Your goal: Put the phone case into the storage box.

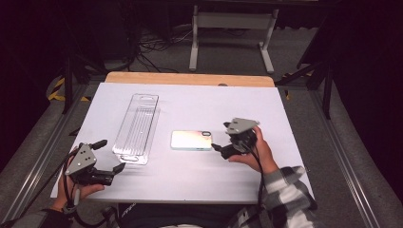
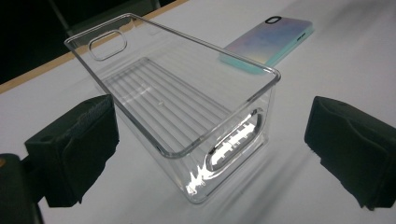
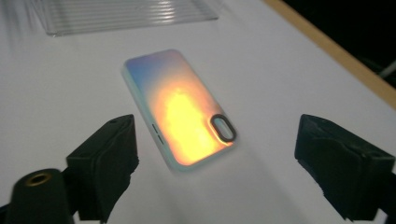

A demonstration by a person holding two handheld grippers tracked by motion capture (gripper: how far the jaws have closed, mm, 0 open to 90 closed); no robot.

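Your phone case point(image 1: 191, 140) lies flat near the middle of the white table point(image 1: 199, 99), with its shiny rainbow back facing up and its camera hole at the end that points to your right gripper point(image 1: 219, 148). That gripper sits just beside this end of the case, near the right edge of the table, and it does not touch the case. In the right gripper view the phone case point(image 3: 180, 107) lies on the table ahead of the two black jaws, which stand apart with nothing between them. Your left gripper point(image 1: 110, 156) is at the front left corner of the table, and its jaws are wide apart and hold nothing too. Just beyond it stands a clear plastic box point(image 1: 137, 127), long and thin, running from the front left toward the back edge. In the left gripper view the clear plastic box point(image 2: 187, 112) has nothing in it, and its near short end, with a handle hole, sits between the jaws but touches neither. The box stands just to the left of the case, close but not touching. Nothing lies between the right gripper and the case
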